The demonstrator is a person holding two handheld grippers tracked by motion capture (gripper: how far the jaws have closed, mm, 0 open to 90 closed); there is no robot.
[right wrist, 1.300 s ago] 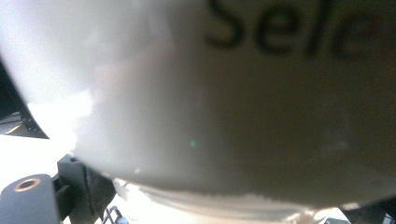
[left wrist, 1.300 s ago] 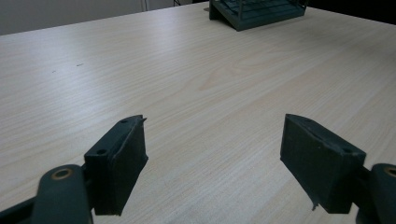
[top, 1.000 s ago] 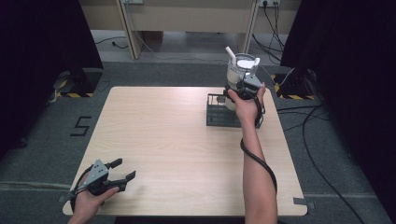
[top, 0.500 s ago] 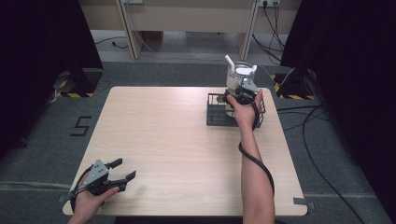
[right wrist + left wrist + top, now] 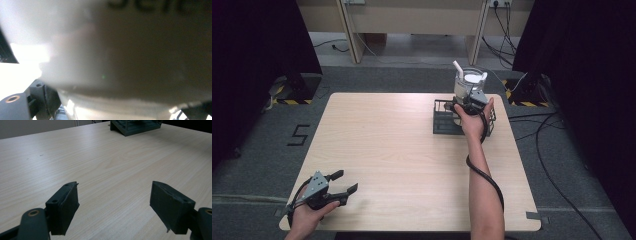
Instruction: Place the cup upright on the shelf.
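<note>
A: Hand (image 5: pixel 307 216) first, nearest us at about seven o'clock on the table (image 5: pixel 402 165). We see it wrapped round the left gripper (image 5: pixel 343 182), fingers curled under the body, knuckles low near the table edge.

B: And its jaws stand wide apart. In the left gripper view we look between the two black pads (image 5: pixel 65 205) at bare wood, nothing held between them.

A: Next out, the right forearm (image 5: pixel 482 185). We see it stretched nearly straight from six o'clock toward one o'clock, a black cable (image 5: pixel 482 172) looping beside it.

B: The right hand (image 5: pixel 472 117) is up at one o'clock, palm round the right gripper (image 5: pixel 469 100), raised over a dark wire rack (image 5: pixel 447 120).

A: Farthest out, a white jug (image 5: pixel 469 82) with a clear lid and a spout pointing to eleven o'clock sits at the gripper's front, above the rack's far side.

B: In the right gripper view we get the jug (image 5: pixel 130 50) pressed close, blurred, with a jaw at either lower corner hard against it. We read that as clamped on the jug.
</note>
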